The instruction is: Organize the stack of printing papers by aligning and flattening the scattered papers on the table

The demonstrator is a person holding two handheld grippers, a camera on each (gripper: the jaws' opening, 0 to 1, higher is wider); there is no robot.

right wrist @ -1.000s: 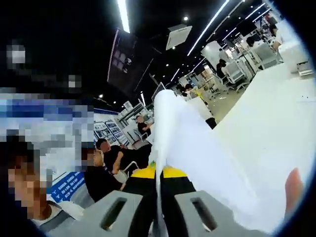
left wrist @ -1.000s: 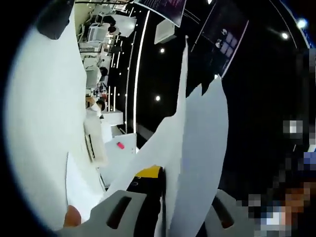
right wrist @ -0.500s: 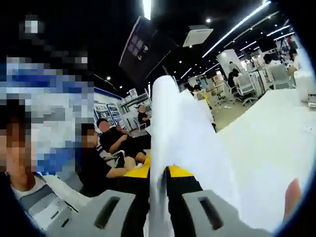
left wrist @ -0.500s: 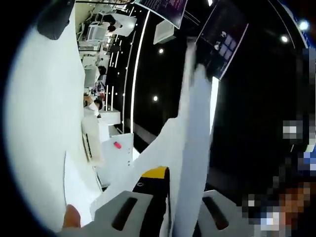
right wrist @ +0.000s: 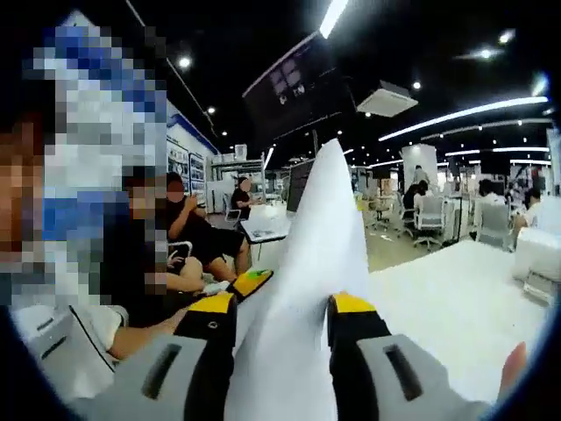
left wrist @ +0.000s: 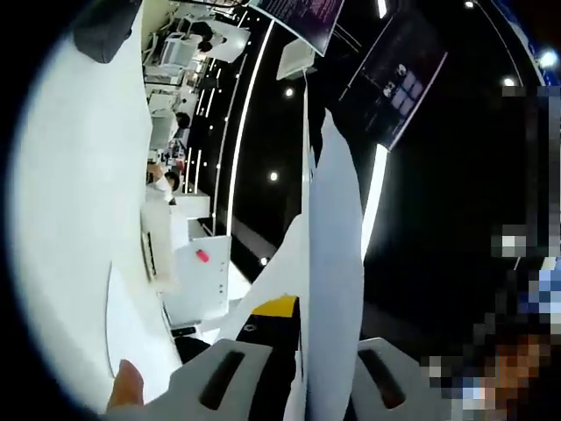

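Observation:
White printing papers (left wrist: 333,263) rise edge-on from the bottom of the left gripper view, and my left gripper (left wrist: 302,351) is shut on them, its yellow and black tip (left wrist: 273,309) pressed against the sheets. In the right gripper view the papers (right wrist: 307,289) stand up in a curved point between the jaws of my right gripper (right wrist: 280,307). Those jaws stand wide apart, so it is open, with yellow tips (right wrist: 352,303) on either side of the sheets. The white table (right wrist: 456,298) lies to the right below.
The left gripper view is rolled, so the white table (left wrist: 79,219) runs up its left side, with a small pink object (left wrist: 202,255) on a farther table. People sit at the back left (right wrist: 188,237). A fingertip (right wrist: 513,368) shows at the lower right.
My right gripper's jaws have spread apart around the papers, and its view has swung towards the seated people. In the left gripper view the held sheets have turned more edge-on.

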